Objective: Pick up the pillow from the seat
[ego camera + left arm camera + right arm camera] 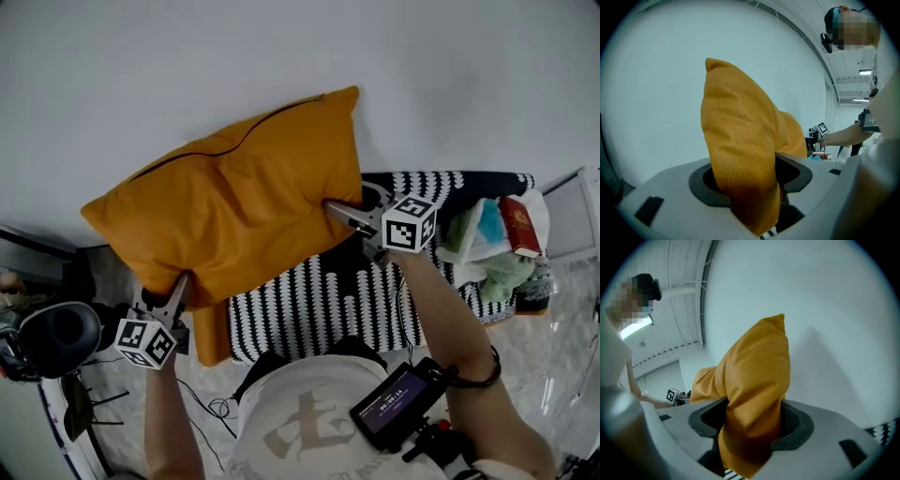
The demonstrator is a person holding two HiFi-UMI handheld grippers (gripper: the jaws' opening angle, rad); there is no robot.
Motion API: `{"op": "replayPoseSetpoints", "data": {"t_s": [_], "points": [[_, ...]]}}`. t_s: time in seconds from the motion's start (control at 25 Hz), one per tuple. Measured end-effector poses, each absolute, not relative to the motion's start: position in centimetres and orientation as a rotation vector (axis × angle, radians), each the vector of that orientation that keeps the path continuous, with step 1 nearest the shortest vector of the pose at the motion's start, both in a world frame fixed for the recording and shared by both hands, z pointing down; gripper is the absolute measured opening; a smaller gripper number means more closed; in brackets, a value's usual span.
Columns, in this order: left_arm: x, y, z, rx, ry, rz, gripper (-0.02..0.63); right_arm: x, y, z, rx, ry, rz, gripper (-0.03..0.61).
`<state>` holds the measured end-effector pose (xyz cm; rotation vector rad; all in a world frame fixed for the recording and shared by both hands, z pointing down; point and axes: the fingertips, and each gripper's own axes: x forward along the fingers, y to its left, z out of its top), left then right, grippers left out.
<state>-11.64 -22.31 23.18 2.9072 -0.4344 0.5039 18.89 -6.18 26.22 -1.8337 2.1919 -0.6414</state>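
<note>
- The left gripper (181,289) is pinching the near-left edge of the pillow (234,187). Its jaws are pressing on the orange fabric, which is bunching up between them.
- The right gripper (343,214) is clamping the pillow's right edge in the same manner, with a fold of fabric filling the gap between its jaws.
- The pillow is hanging between the two grippers, raised over the far-left part of the seat (309,300). One corner is drooping past the seat's left edge, and it cannot be told whether that corner is touching the seat.
- Judgement: the lift is nearly complete, and what remains is carrying the drooping corner clear of the seat.
- Procedure: raise both grippers together and level. Keep them apart so the cover stays taut, because the soft filling is likely to sag in the middle.
- Caution: each grip is holding only a fold of cover at the edge, so a jerk or an uneven pull could let the fabric slip out of one grip.
- A white bag (473,246) is sitting at the seat's right edge, with a red book (518,225) and a green soft toy (506,274) in it. The right forearm is passing near it, so any swing to the right needs care.
- A dark rounded object (58,336) is standing off the seat's left edge, below the left gripper, and a thin cable (220,408) is lying near the near-left corner.
</note>
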Motion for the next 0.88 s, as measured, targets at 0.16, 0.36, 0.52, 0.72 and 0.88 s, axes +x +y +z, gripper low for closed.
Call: {"op": "replayPoseSetpoints", "data": {"t_s": [0.16, 0.36, 0.52, 0.72, 0.88], "points": [[-11.6, -22.2, 21.7, 2.950, -0.396, 0.415, 0.281, 18.1, -4.6, 23.3, -1.895, 2.180, -0.553, 0.288], [-12.4, -21.6, 21.6, 2.961, -0.327, 0.382, 0.282, 16.3, -2.4, 22.3, -1.974, 2.144, -0.513, 0.288], [-13.8, -21.8, 22.2, 2.963, -0.282, 0.395, 0.281, 14.2, -1.8, 22.9, -2.016, 2.103, -0.522, 0.287], [-15.5, -22.4, 22.6, 2.963, -0.251, 0.409, 0.281, 11.9, -1.7, 23.4, -2.035, 2.073, -0.538, 0.288], [-15.9, -22.3, 22.3, 2.972, -0.225, 0.397, 0.281, 11.2, -1.1, 23.0, -2.054, 2.056, -0.525, 0.288]]}}
